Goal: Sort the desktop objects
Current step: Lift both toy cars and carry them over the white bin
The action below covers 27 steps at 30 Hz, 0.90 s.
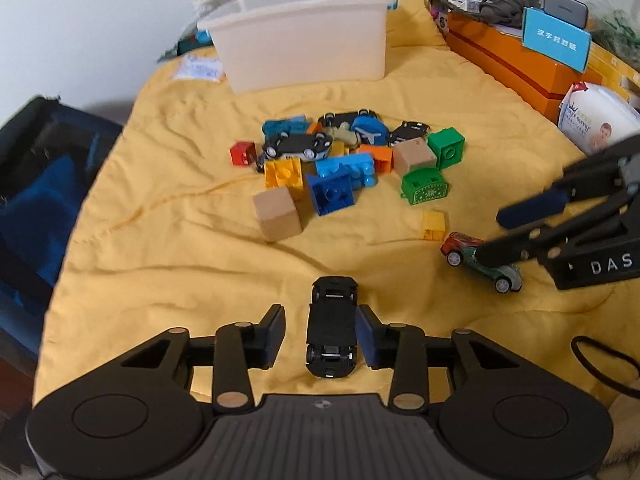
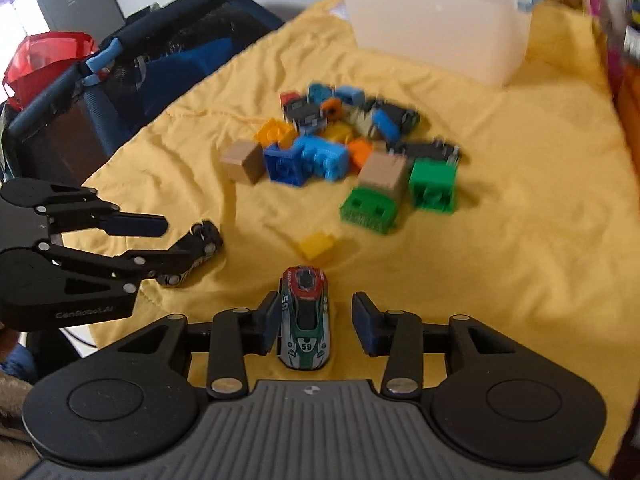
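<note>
Wrinkled yellow cloth (image 1: 168, 208) covers my work surface, with a translucent white plastic bin (image 1: 304, 36) at the far edge and a heap of coloured toy blocks and cars (image 1: 344, 160) in the middle. My left gripper (image 1: 320, 336) stands spread around an upside-down black toy car (image 1: 331, 332); its right pad touches the car, the left one stays clear. My right gripper (image 2: 316, 326) is spread around a green, red and white racing car numbered 59 (image 2: 306, 320), lying on the cloth against the left pad.
</note>
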Tool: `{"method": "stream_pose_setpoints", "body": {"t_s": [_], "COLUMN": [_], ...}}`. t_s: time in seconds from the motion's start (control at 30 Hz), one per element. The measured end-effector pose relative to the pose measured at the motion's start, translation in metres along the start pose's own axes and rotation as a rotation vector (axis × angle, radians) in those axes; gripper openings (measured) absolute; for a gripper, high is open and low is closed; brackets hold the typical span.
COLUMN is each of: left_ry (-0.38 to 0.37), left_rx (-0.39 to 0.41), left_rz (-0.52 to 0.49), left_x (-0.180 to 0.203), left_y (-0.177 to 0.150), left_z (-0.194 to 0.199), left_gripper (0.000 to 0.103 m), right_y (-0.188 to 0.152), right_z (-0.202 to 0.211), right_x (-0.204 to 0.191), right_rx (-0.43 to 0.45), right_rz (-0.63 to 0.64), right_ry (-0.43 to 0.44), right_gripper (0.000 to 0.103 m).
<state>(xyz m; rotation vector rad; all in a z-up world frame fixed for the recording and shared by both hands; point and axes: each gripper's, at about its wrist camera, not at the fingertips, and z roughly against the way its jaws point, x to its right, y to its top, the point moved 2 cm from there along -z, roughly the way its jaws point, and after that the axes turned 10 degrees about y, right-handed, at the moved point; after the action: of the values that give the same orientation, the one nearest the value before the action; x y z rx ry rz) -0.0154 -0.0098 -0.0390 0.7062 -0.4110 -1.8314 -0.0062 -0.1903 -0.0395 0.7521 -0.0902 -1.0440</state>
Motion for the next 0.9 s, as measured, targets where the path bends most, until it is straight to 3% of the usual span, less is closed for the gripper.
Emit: {"method": "stream_pose_setpoints", "body": {"t_s": [0.17,0.27,0.33,0.47,0.57,0.67,0.73,0.83,0.9], "left_ry": [-0.058,0.04,0.067,0.082,-0.039,-0.249,-0.33,-0.278,-0.199], "left_rx": [0.063,0.047,0.029,0.008,-0.04,-0.068,-0.112,-0.13,-0.113], "left_rz": [-0.106,-0.208,-0.211,-0.13,0.042,0.237,0.317,0.312,0.27], "left_x": [0.024,0.039,0.037,0.017,-0.011,-0.031,-0.035,-0.035,-0.035], "left_y": [0.0,-0.007,-0.011,-0.011,-0.008,-0.009,-0.012,-0.018,-0.018], "left_z": [0.011,-0.001,-0.01,-0.016,-0.018,-0.018,-0.024,-0.028,-0.023], "left_gripper": [0.043,0.041,0.038,0.019,0.018,0.018,0.018,0.029,0.034], "right_y": [0.002,0.0,-0.001,-0.004,-0.004,-0.003,-0.001,0.0,0.0], "right_z": [0.004,0.002,0.003,0.005,0.006,0.006,0.005,0.001,-0.002], "right_x": [-0.011,-0.012,-0.012,-0.013,-0.014,-0.017,-0.019,-0.021,-0.022], "right_rx": [0.007,-0.002,0.002,0.01,0.011,0.019,0.022,0.017,0.012], "right_rz": [0.054,0.042,0.041,0.044,0.044,0.051,0.051,0.045,0.04], "right_ry": [0.006,0.008,0.003,-0.005,-0.004,-0.001,0.005,0.015,0.013], "right_gripper": [0.042,0.042,0.042,0.039,0.036,0.036,0.035,0.036,0.036]}}
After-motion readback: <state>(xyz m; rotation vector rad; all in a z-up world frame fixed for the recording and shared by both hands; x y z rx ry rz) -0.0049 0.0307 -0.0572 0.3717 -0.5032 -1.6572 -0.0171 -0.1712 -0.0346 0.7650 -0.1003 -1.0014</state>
